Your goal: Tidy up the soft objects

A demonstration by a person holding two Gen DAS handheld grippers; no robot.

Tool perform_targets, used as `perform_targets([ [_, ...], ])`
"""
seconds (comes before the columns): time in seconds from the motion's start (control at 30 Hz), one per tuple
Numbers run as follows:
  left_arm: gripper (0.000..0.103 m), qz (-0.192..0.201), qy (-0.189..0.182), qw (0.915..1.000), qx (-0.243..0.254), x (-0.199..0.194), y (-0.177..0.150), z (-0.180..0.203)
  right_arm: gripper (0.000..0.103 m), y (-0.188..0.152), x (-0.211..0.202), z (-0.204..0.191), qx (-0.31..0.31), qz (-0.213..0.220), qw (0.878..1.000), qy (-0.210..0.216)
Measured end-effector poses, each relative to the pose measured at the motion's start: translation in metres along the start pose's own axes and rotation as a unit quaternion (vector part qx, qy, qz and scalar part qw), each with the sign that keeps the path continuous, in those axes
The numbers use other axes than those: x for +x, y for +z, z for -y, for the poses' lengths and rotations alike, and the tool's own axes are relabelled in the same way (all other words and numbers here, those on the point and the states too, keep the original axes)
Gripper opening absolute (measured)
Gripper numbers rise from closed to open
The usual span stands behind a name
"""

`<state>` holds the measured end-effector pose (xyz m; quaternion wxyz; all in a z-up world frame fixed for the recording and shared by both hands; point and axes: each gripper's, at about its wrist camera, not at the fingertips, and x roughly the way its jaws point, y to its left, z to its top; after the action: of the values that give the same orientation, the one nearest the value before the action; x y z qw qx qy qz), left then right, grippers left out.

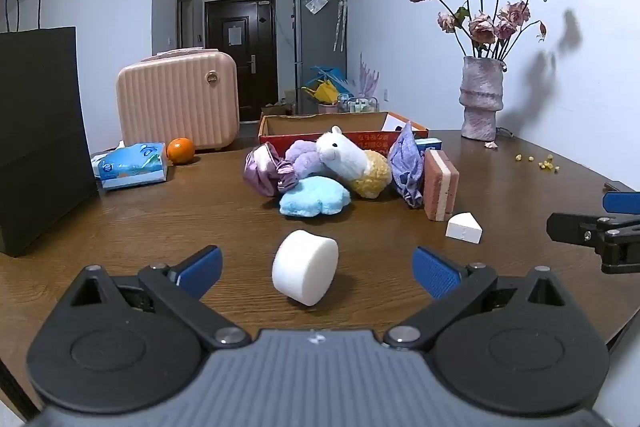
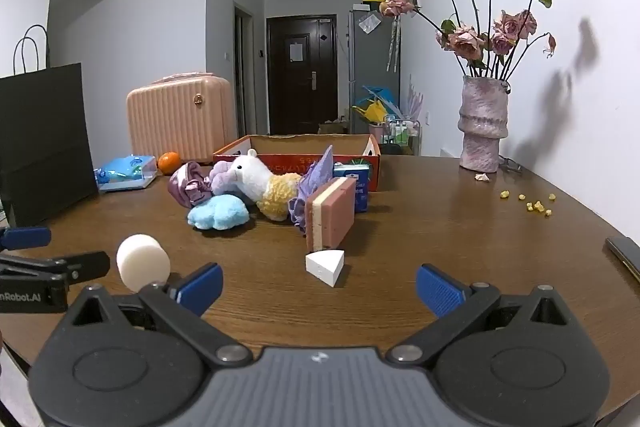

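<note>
Both tongs sit nearest, low over the wooden table (image 1: 140,219) and angled down toward it; the left gripper (image 1: 316,269) has its blue pads spread wide with nothing pinched, and the white round sponge (image 1: 305,267) stands tilted on its edge on the table just ahead of them; the right gripper (image 2: 318,281) is equally spread and empty, the white wedge sponge (image 2: 325,266) lying just beyond its tips. Risk starts here — the round sponge is balanced on its rim, so a pad brushing one side first would likely roll or topple it away rather than trap it; the wedge is small and light and could skid if only one pad meets it. Farther off, the pink layered sponge (image 2: 332,213) stands on edge just behind the wedge, and a careless reach could knock it flat. Beyond that lies the soft heap — blue plush (image 1: 316,195), white alpaca toy (image 1: 344,157), purple scrunchies (image 1: 266,167) and a purple cloth (image 1: 408,165) — piled just in front of the open cardboard box (image 1: 320,125); a grab at one piece may drag its neighbours along. At the far right the vase of dried roses (image 1: 482,99) looks top-heavy, though it stands well apart from the toys.
</note>
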<state>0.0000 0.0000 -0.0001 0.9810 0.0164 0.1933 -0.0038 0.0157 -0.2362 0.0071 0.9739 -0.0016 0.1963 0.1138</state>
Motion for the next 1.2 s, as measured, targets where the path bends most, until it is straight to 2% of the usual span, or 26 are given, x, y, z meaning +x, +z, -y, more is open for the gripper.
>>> perform_targets([
  [0.1,0.103,0.003,0.001,1.0,0.0,0.0,-0.001,0.0,0.103,-0.001,-0.001,0.0,-0.011,-0.015,1.0,-0.004],
  [0.97,0.103,-0.004,-0.002,1.0,-0.003,0.001,0.0,0.002,0.103,0.0,0.001,-0.004,-0.008,-0.011,1.0,-0.006],
  [1.2,0.103,-0.006,-0.002,0.9999,-0.009,0.0,-0.004,-0.007,0.103,0.0,0.002,-0.004,-0.01,-0.012,1.0,-0.006],
])
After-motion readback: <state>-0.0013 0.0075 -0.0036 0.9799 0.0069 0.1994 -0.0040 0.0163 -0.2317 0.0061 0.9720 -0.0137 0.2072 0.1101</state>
